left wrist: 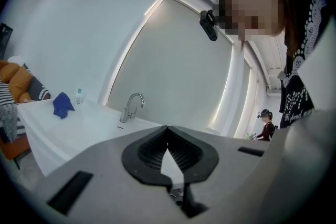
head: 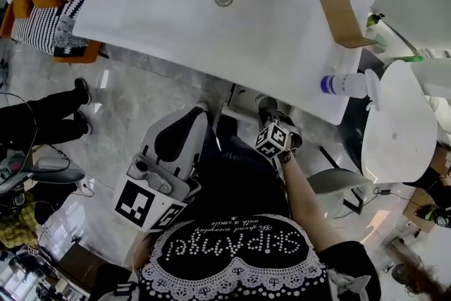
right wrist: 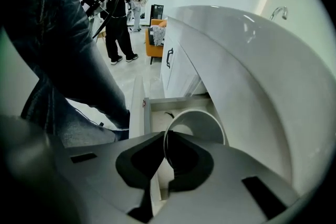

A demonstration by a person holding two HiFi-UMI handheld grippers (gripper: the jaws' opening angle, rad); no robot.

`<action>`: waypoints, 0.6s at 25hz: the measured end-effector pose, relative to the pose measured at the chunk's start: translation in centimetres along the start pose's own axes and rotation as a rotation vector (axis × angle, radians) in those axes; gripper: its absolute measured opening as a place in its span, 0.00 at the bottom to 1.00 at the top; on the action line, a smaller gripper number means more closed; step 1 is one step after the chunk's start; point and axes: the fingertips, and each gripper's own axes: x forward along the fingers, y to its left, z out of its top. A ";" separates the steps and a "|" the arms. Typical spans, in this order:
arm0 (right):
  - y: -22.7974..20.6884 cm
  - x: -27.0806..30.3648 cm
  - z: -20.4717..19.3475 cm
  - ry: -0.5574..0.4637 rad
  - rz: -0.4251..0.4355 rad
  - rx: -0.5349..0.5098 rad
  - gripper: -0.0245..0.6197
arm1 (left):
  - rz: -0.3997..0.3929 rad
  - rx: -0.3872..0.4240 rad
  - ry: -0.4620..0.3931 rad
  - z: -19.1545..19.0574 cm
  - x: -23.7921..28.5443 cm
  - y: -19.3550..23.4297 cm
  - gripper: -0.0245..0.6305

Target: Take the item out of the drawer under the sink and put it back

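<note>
The right gripper (right wrist: 164,160) is pointed steeply down, its jaws pinched on the thin rim of a smooth, round white cup (right wrist: 202,126) above the open drawer (right wrist: 157,106). The left gripper (left wrist: 168,152) is held level, closed and empty.

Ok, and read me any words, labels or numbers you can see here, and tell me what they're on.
"SkipAngel": large white letters on the person's black shirt, upside down in the head view.
Script line beside it: ends "with a smile"; the rest is unclear.
Bottle at the counter's end: label too small to read.
Cubes on the grippers: square markers only, no words.
</note>
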 end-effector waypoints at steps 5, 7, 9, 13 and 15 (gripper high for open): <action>-0.3 -1.2 0.8 -0.019 -0.028 0.022 0.08 | -0.031 -0.001 0.006 0.2 0.0 0.0 0.04; -0.6 -1.8 0.9 -0.027 -0.050 0.042 0.08 | -0.052 0.006 0.006 0.3 0.1 -0.1 0.04; -0.7 -2.2 0.9 -0.034 -0.068 0.065 0.08 | -0.074 0.009 0.003 0.3 0.3 -0.3 0.04; -0.1 -3.4 1.1 -0.054 -0.079 0.095 0.08 | -0.101 0.008 0.005 0.5 0.3 -0.7 0.04; -0.2 -4.1 1.6 -0.070 -0.097 0.118 0.08 | -0.122 0.015 0.009 0.6 0.4 -0.7 0.04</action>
